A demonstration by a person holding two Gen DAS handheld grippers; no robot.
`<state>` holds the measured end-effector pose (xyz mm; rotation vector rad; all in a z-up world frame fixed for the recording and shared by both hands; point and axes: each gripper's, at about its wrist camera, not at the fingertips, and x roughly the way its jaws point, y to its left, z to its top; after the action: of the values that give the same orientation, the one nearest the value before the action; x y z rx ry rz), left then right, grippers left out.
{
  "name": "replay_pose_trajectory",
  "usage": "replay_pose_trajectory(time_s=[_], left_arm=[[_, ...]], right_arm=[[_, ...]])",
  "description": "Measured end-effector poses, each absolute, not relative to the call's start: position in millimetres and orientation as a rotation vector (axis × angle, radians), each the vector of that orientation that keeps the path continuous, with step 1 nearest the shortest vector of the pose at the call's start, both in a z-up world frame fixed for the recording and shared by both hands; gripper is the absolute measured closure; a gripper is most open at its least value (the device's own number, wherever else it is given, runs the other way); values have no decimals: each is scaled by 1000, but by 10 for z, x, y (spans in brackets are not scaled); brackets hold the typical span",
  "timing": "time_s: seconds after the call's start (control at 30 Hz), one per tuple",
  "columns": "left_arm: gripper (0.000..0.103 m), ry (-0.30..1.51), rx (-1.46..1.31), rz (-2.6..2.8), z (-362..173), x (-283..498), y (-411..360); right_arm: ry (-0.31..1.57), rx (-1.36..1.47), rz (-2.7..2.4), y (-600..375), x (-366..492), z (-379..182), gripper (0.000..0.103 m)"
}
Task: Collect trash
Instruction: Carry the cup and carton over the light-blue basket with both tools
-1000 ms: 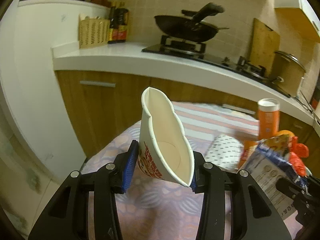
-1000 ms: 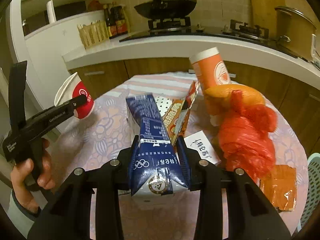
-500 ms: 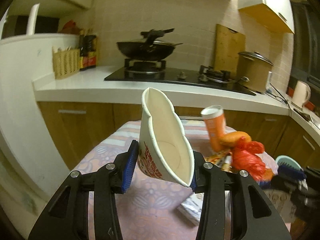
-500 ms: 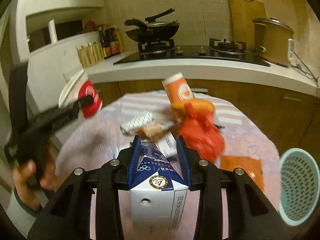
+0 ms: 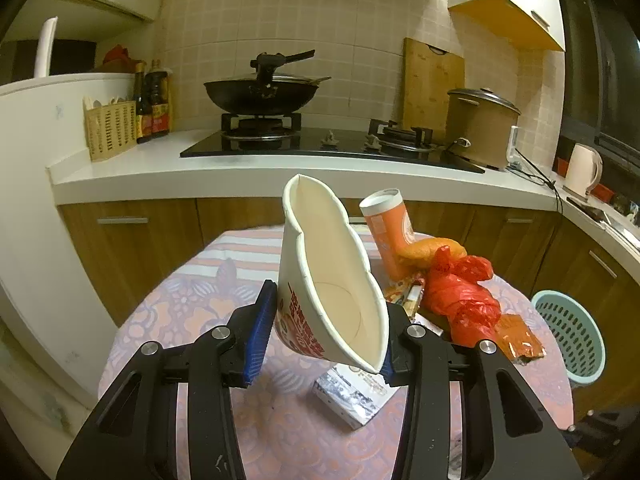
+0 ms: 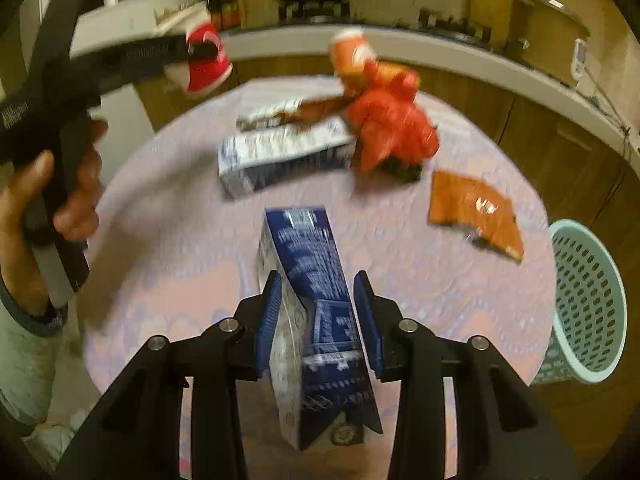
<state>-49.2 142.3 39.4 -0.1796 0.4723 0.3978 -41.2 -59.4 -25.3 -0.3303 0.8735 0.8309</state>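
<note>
My left gripper (image 5: 326, 328) is shut on a squashed white paper cup (image 5: 332, 264) with red print, held above the round table (image 5: 192, 304). From the right wrist, that cup (image 6: 208, 64) shows at the upper left. My right gripper (image 6: 318, 312) is over the near part of the table, its jaws opening. A blue milk carton (image 6: 308, 248) stands tilted between them, and a thin gap shows at the right pad. A pale green basket (image 6: 588, 300) stands on the floor, right of the table.
On the table lie a second carton (image 6: 280, 152), a red plastic bag (image 6: 392, 128), an orange tube (image 5: 390, 232) and a flat orange wrapper (image 6: 472, 208). A person's hand (image 6: 68, 200) grips the left tool. Behind runs a kitchen counter (image 5: 240, 168) with a wok.
The right gripper drew back towards the table's near side with the blue carton, and its jaws widened off it. The left gripper swung right with the cup.
</note>
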Motion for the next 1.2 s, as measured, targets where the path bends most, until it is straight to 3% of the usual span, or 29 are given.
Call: replay_pose_trajectory(time_s=[0.03,0.23,0.27,0.33,0.37,0.8,1.2], left_arm=[[62,474,-180,396,387,-500,1418],[62,483,-179,382,370,-529,1385],[62,484,-179,381,374,-522,1382],[62,484,-175,376,381,-521,1365],[62,483,-174,373,388,-518,1354],[62,459,-122,232,608,-158,712],[62,514,-91,-71,554,697,-591]], right_arm=[[873,-335,823,-599,-425,-260,43],[953,-340,834,-496,-380,-357,43],[963,-341,845,-476,-393,-370,45],[974,-354,855,-445,-419,-376,76],[972,-346,849,-457,-418,-363,79],[760,-137,615,-1457,97,379,79],[705,3,375,-2723,796,445,79]])
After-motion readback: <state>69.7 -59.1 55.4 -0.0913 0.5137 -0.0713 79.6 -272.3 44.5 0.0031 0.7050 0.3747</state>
